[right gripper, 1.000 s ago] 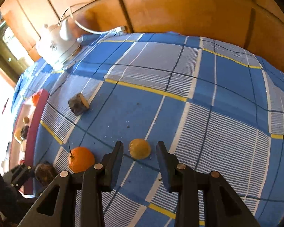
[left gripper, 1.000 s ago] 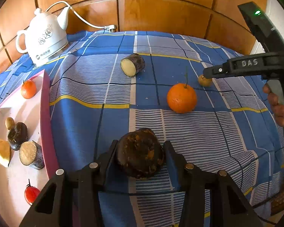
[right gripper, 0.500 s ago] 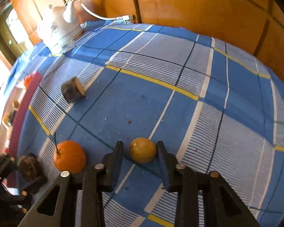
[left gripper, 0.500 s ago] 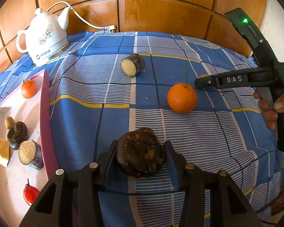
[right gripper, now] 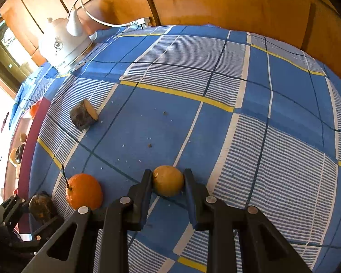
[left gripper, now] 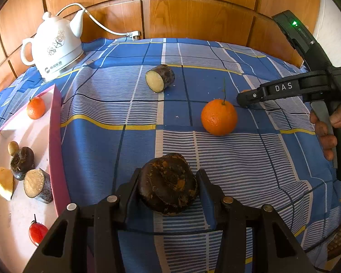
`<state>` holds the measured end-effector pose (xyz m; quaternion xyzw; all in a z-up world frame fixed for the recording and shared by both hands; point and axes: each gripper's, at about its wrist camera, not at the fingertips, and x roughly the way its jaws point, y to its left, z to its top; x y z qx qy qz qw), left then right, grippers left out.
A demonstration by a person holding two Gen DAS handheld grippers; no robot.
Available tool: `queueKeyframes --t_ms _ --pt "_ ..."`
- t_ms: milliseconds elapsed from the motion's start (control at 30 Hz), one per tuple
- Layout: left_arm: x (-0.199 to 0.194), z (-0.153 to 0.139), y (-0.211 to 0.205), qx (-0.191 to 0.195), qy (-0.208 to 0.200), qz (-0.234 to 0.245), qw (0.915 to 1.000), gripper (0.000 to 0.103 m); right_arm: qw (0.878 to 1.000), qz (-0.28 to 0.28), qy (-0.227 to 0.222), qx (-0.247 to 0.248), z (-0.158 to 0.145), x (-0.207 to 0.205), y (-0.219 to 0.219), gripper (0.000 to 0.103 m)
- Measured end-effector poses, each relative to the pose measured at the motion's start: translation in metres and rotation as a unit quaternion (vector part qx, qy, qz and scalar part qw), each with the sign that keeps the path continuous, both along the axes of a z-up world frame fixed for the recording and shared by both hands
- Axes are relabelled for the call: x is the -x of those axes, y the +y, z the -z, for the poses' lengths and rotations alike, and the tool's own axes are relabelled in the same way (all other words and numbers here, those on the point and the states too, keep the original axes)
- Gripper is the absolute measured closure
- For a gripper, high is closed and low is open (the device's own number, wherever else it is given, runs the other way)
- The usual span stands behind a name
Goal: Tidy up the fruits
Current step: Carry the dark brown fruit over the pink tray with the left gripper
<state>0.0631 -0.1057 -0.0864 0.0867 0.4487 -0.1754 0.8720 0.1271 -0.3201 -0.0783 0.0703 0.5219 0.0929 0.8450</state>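
Since a second ago the right hand-held gripper (right gripper: 168, 182) has closed its jaws from a loose straddle onto the small yellow-brown fruit (right gripper: 168, 180), both pads now pressing its sides as it sits on the blue checked cloth of the table (right gripper: 216, 122), just beside the stemmed orange (right gripper: 84, 191). The left hand-held gripper (left gripper: 168, 184) has stayed put, still clamped on the dark brown fruit (left gripper: 168, 183) beside the pink tray (left gripper: 56, 136).
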Motion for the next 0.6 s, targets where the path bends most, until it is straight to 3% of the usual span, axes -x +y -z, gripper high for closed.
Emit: queueKeyframes --t_ms 467,600 --pt "0.0 -0.006 0.0 -0.001 0.003 0.002 1.0 0.056 0.999 -0.02 -0.015 0.038 -0.001 0.001 0.01 0.076" --pt "0.005 -0.022 0.0 0.003 -0.019 0.006 0.9998 0.056 0.999 -0.024 -0.018 0.043 -0.002 0.0 0.01 0.076"
